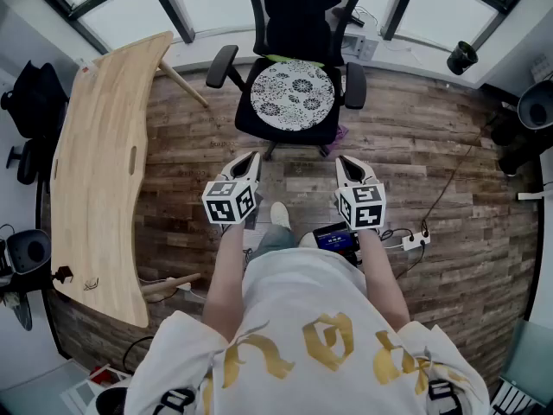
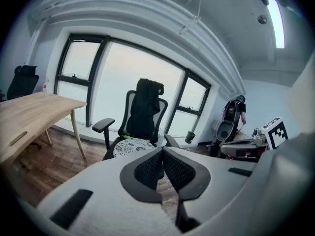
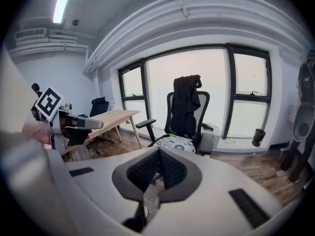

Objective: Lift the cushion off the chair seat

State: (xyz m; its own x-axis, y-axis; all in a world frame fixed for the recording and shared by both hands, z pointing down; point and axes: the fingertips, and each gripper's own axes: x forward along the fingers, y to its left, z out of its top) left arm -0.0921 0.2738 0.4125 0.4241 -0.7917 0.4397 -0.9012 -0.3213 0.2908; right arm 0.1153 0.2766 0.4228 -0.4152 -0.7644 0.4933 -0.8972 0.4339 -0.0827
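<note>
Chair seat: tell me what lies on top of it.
A round patterned cushion lies on the seat, whose black edge shows around it. A green strip peeks out behind the cushion. Anything under the cushion is hidden.

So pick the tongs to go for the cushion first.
Right, narrowly: the right tongs point straight at the cushion, the left tongs slightly past its edge. Both are shut and about equally short of the chair.

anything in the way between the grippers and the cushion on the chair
Nothing visible does. Only bare floor lies between the left gripper, the right gripper and the cushion, which lies uncovered on the chair seat. The armrests flank its sides; the front is open.
</note>
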